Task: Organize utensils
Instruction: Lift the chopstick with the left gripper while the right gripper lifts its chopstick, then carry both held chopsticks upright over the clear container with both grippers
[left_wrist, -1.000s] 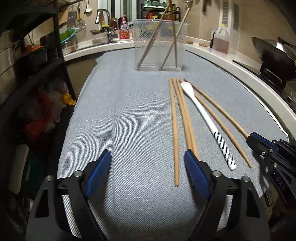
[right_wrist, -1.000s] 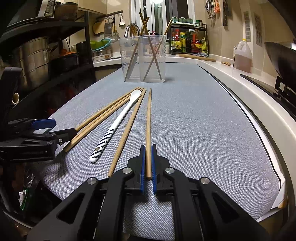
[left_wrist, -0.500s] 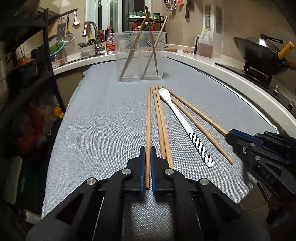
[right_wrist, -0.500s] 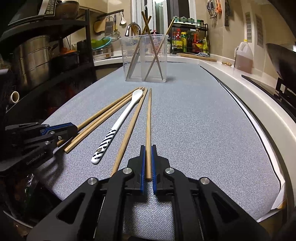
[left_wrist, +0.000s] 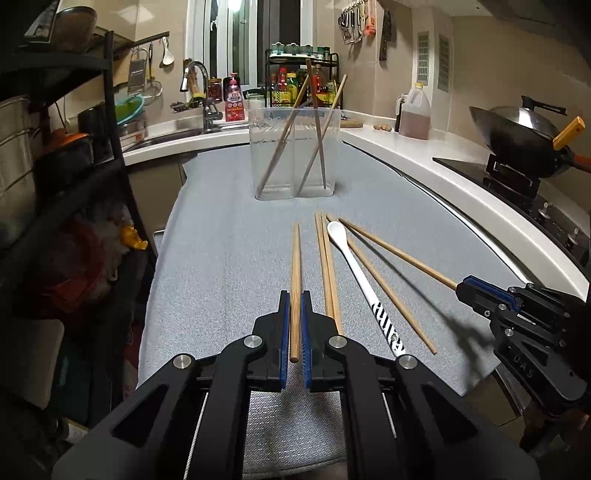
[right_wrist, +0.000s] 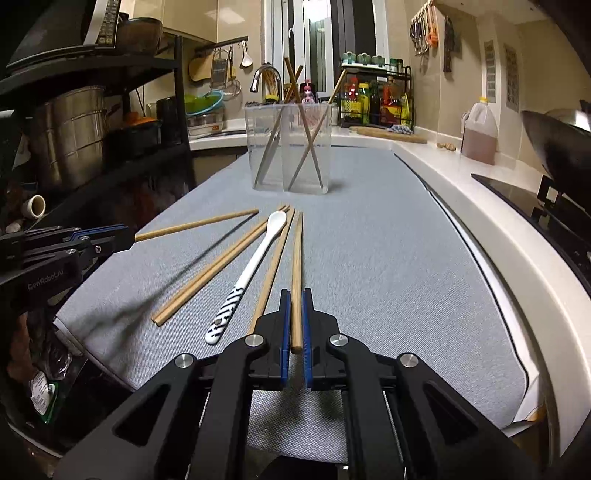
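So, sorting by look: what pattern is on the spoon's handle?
Black zebra-like stripes on the white spoon, clearest in the right wrist view.

Container (left_wrist: 294, 155) at mat's (left_wrist: 221, 280) far end, loose chopsticks (left_wrist: 328, 273) and spoon (left_wrist: 354, 277) lying before it

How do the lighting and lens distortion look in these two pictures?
Left wrist view: dim warm light, the white counter edge bows from the fisheye, and the right claw casts a soft shadow. Right wrist view: corners vignetted, glare on the clear plastic utensil holder.
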